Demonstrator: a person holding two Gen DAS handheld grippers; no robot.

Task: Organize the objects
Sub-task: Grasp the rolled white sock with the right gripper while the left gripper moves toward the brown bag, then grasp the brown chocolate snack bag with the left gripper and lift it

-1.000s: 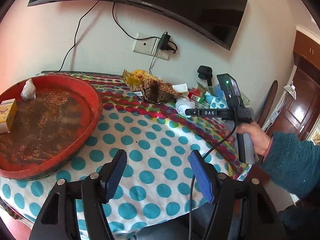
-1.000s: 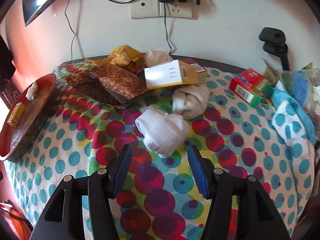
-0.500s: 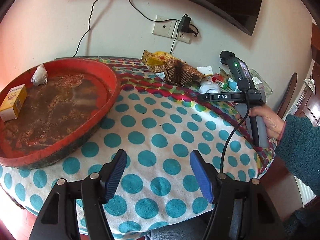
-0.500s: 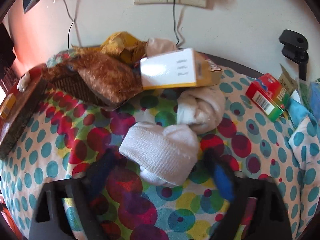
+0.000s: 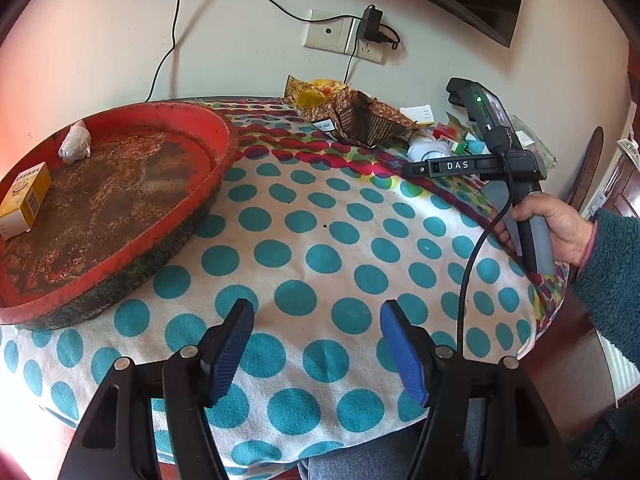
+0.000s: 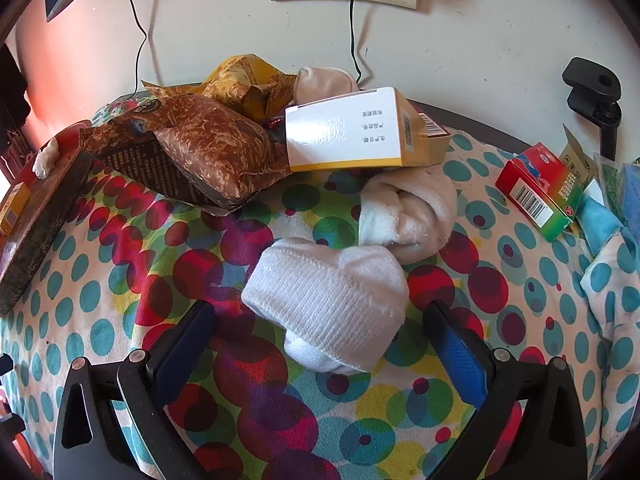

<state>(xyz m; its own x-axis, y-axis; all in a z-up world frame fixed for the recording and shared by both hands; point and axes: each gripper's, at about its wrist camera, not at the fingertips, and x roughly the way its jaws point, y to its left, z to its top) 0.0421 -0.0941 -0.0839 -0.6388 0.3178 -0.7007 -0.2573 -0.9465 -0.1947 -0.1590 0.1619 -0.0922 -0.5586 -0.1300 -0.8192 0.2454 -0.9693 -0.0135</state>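
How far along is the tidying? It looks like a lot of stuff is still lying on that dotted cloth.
Barely started. The red tray already holds a small yellow box and a white wad. The right gripper, just opened wide, flanks a rolled white sock without gripping it. The left gripper is open and empty. The other sock, brown packet, white-and-gold box and red-green box remain.

Red tray [image 6: 38, 204] cut off at left edge, box [image 6: 344, 136] print blurred

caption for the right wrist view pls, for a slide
Right gripper, jaws just opened wide, poised around a rolled white sock on the dotted cloth, pads not touching it.
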